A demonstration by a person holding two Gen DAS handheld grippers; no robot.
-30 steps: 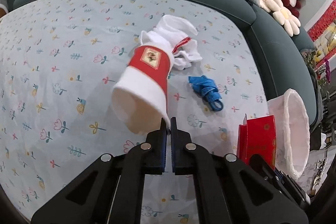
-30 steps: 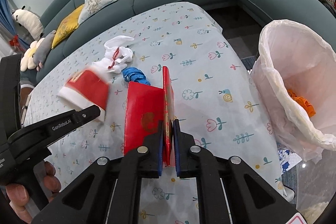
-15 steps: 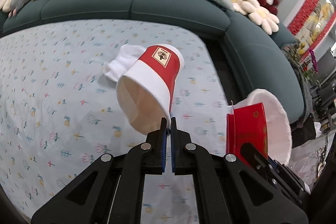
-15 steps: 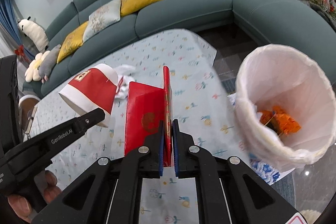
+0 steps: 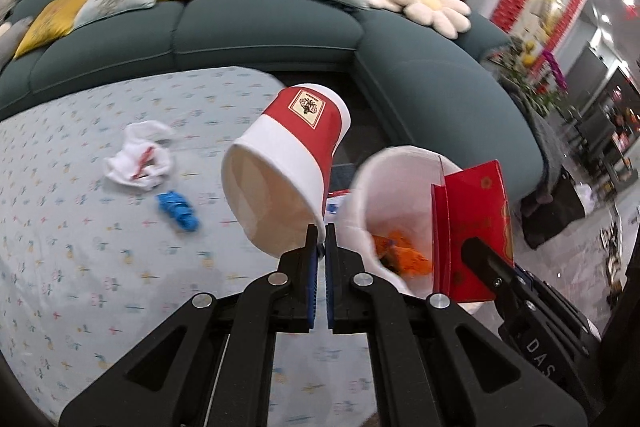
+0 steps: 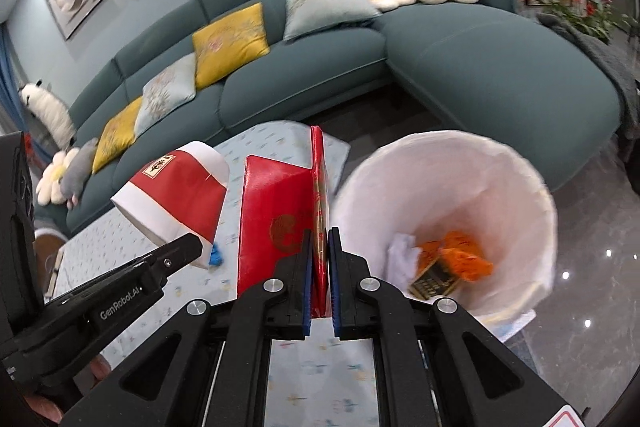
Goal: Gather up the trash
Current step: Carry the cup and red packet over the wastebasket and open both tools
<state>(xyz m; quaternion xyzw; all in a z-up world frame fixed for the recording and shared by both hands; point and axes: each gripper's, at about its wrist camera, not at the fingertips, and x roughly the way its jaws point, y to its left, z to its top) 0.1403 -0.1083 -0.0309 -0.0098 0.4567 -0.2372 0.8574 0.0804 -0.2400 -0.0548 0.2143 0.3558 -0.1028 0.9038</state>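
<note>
We take the white-lined bin [image 6: 448,223] as our landmark, its mouth tipped toward us with orange scraps and a white wad already inside. The red carton [image 6: 280,223] is up in the air just left of the bin's rim, standing on end with its long axis upright, pinched at its folded edge by our right claw [image 6: 320,247], whose jaws are closed tight on it. The paper cup [image 5: 288,163] is airborne farther left of the bin, lying tilted with its open mouth toward us; our left claw [image 5: 319,239] is clamped on its rim. So the right hand is nearer the bin, and we judge the carton goes in first. Well left of the bin, a crumpled white wrapper [image 5: 138,161] and a blue scrap [image 5: 178,207] lie on the table [image 5: 80,267].
</note>
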